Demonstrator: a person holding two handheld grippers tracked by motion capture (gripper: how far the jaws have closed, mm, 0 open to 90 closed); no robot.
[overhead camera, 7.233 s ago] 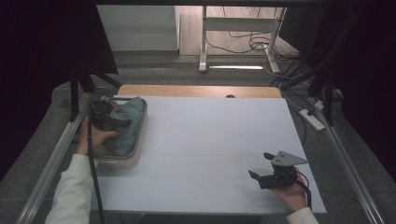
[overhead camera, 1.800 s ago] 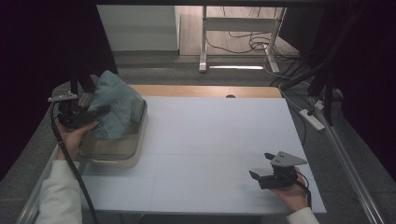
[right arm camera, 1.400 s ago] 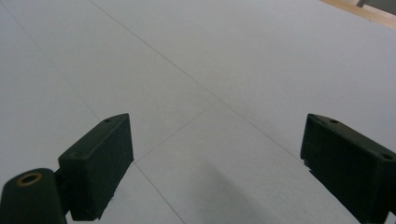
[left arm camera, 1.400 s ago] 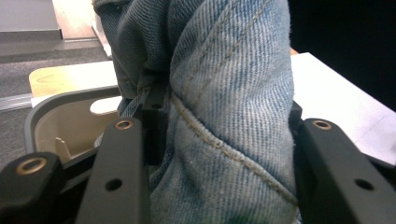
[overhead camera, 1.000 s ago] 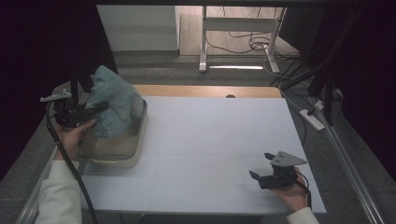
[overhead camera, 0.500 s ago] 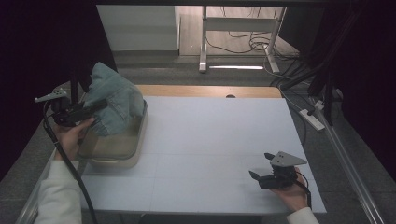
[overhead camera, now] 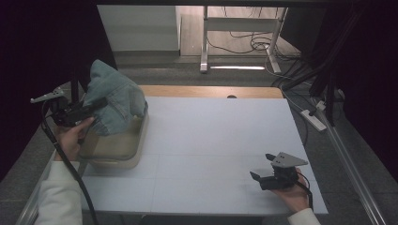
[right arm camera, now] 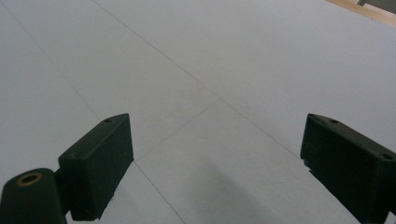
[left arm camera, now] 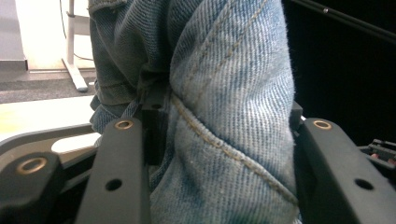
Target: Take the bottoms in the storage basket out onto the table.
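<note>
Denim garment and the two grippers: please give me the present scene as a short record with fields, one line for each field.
held thing: denim garment, blue, bunched, lifted partly out of the tub
container: pale plastic tub at the left edge of the table
left gripper: jaws closed on a thick fold of the denim, seams visible between them in the left gripper view
right gripper: jaws open, nothing between them, low over the table near its right front
surface: white table
</note>
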